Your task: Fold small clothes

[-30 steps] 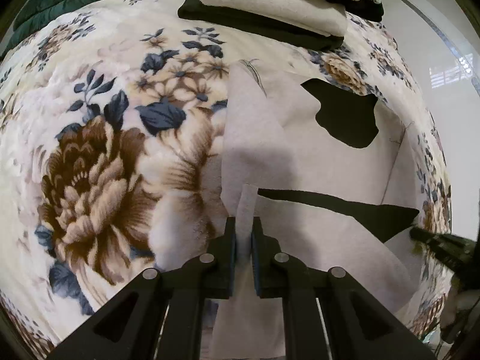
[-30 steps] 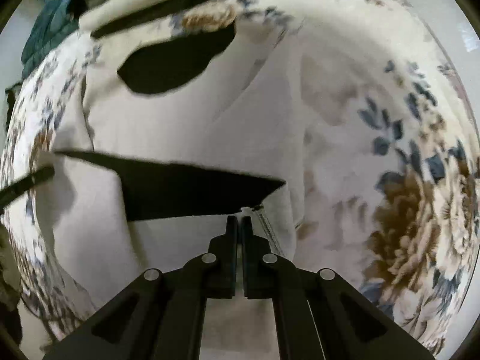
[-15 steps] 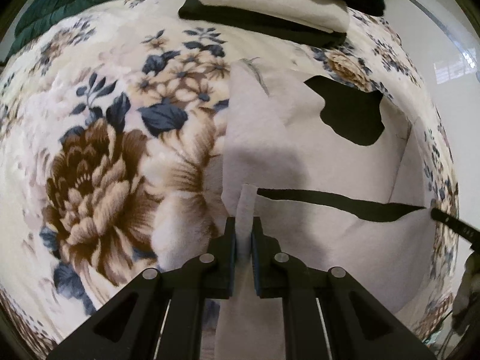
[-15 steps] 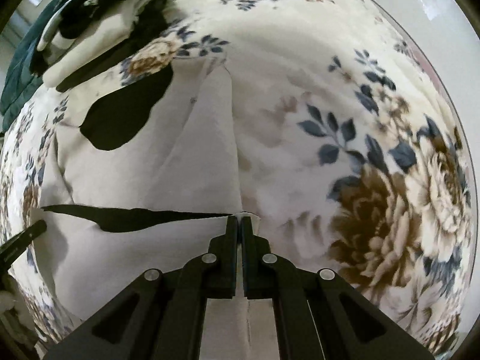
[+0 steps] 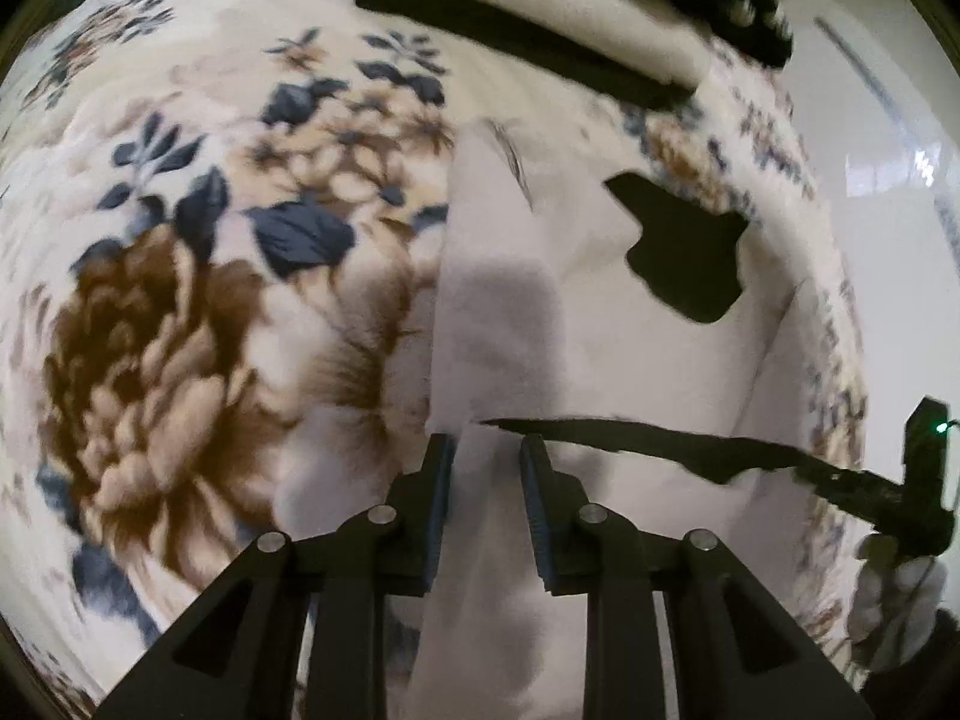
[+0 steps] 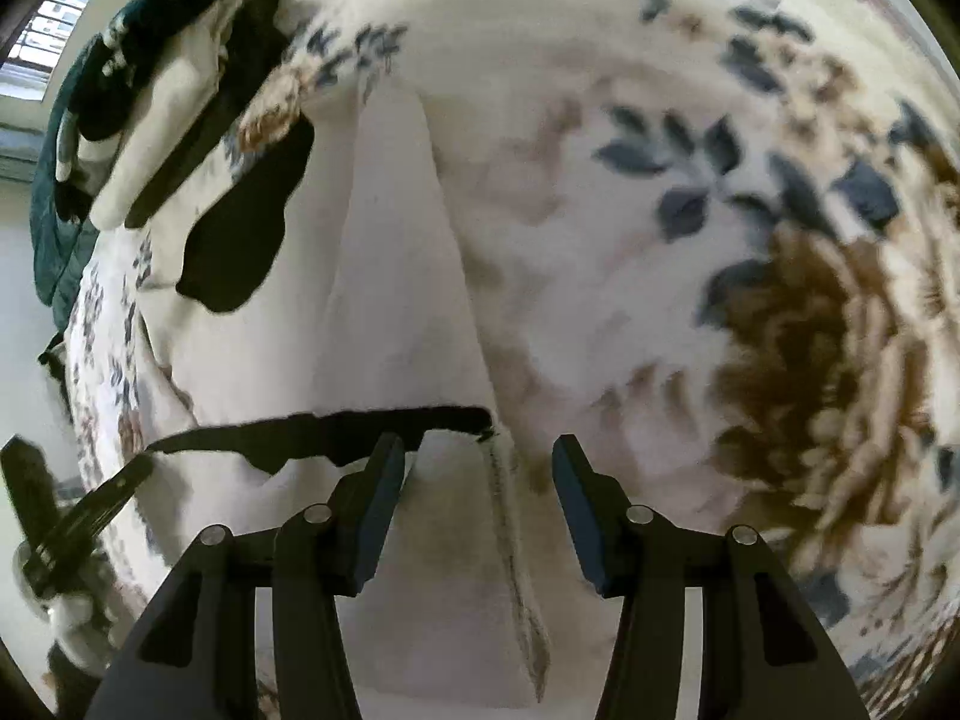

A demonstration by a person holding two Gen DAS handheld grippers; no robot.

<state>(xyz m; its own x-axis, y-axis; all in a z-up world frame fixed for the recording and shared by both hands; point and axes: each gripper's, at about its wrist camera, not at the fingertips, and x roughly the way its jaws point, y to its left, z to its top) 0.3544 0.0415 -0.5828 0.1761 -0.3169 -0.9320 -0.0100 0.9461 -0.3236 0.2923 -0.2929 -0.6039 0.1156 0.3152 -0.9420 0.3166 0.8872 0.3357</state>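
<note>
A pale grey-white garment with black patches (image 5: 600,324) lies flat on the floral blanket, its near part folded over so a black edge (image 5: 648,447) runs across it. My left gripper (image 5: 486,456) is open, its jaws on either side of the folded corner. In the right wrist view the same garment (image 6: 384,300) lies ahead, and my right gripper (image 6: 477,456) is open wide over the other folded corner. The right gripper also shows at the right edge of the left wrist view (image 5: 870,492).
A stack of folded clothes, cream and black (image 5: 564,12), sits at the far end of the floral blanket (image 5: 180,312). It also shows in the right wrist view (image 6: 174,96). A dark green cover (image 6: 54,228) lies beyond. The bed edge and pale floor (image 5: 870,138) are on the right.
Both grippers were shut on the garment's near corners and carried them forward, narrowing the black gap. Both have now opened and let the fabric go onto the garment.
</note>
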